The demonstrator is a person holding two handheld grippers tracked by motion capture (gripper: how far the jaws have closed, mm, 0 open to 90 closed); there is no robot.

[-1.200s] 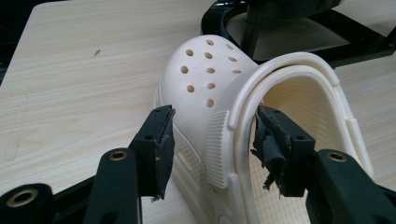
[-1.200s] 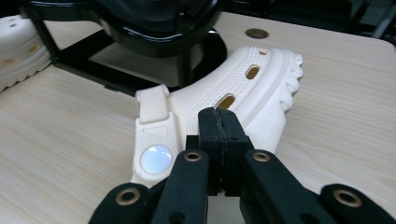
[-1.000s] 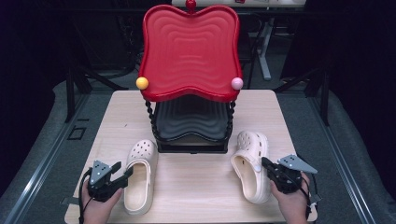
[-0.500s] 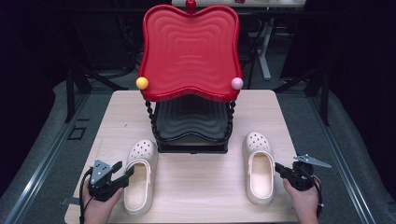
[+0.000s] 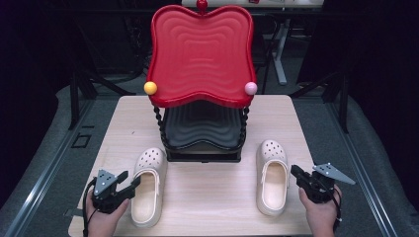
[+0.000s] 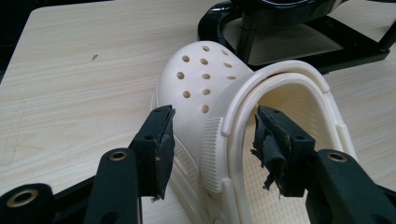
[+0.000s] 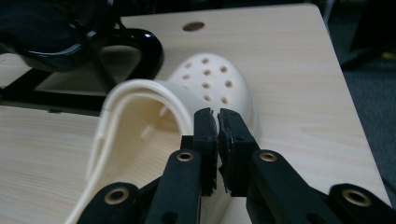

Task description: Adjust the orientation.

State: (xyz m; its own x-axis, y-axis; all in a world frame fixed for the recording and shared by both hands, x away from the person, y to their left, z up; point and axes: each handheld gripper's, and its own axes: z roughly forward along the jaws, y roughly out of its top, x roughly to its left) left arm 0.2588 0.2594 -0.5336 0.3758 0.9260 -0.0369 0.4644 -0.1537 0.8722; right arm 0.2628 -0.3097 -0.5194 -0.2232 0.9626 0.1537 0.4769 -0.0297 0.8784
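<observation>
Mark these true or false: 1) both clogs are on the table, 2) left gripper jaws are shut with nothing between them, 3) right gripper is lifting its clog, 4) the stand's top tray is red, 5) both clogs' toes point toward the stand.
1) True: the left clog and right clog lie on the table.
2) False: the left gripper stands open, straddling the left clog's side wall.
3) False: the right gripper is nearly shut beside the right clog, holding nothing.
4) True: the top tray is red.
5) True: toes face the stand.
</observation>
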